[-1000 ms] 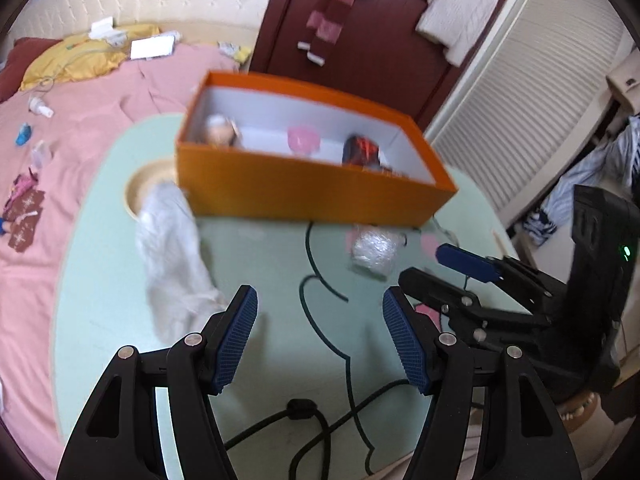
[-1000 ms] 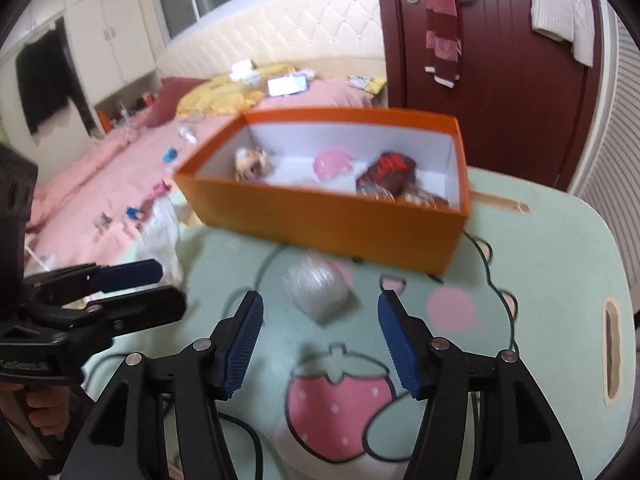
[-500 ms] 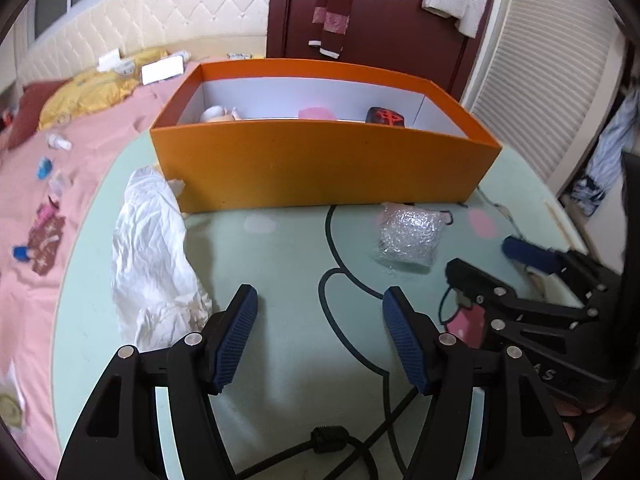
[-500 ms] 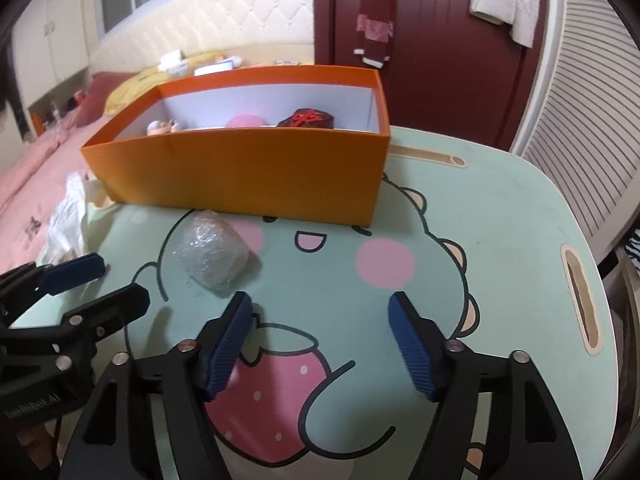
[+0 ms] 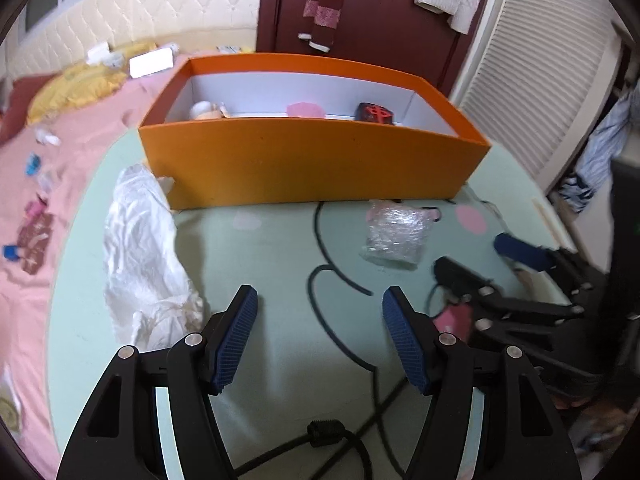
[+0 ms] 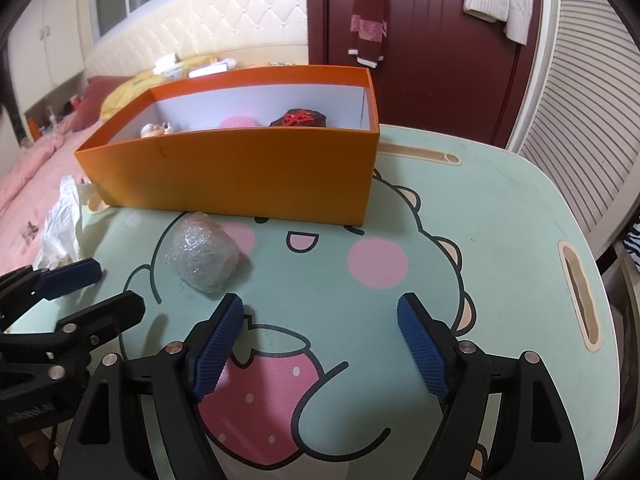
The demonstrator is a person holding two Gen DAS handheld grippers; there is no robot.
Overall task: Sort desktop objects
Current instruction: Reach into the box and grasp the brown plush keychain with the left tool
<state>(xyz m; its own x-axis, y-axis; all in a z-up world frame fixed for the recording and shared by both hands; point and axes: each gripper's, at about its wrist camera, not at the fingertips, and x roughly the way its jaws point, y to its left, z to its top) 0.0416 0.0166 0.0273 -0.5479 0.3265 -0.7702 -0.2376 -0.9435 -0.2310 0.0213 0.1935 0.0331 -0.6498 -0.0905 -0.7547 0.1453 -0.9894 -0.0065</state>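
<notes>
Our right gripper (image 6: 320, 340) is spread and empty; the bundle (image 6: 203, 257) sits just ahead-left of it, by the box (image 6: 240, 172) front wall, mid-desk. Our left gripper (image 5: 318, 336), also spread and empty, is farther, so we judge right goes.

Matt card, glossy film and ribbed rubber on a printed bench.

The orange box (image 6: 240, 172) looks like smooth matt cardboard, its inner walls plain white. The wrapped bundle (image 6: 204, 258) before it is sheathed in clear, crinkled bubble film that catches the light. A white bag (image 5: 140, 256), thin crumpled plastic or tissue, has a soft sheen. The bench (image 6: 500, 208) carries a smooth, faintly scuffed mint surface with a cartoon print and pale wood-toned slot edges. Each tool, left (image 5: 318, 340) and right (image 6: 320, 344), is matt black plastic with bright metal screws; the pads (image 6: 218, 346) are finely ribbed blue rubber. The bedcover (image 5: 24, 184) is pink cloth.
</notes>
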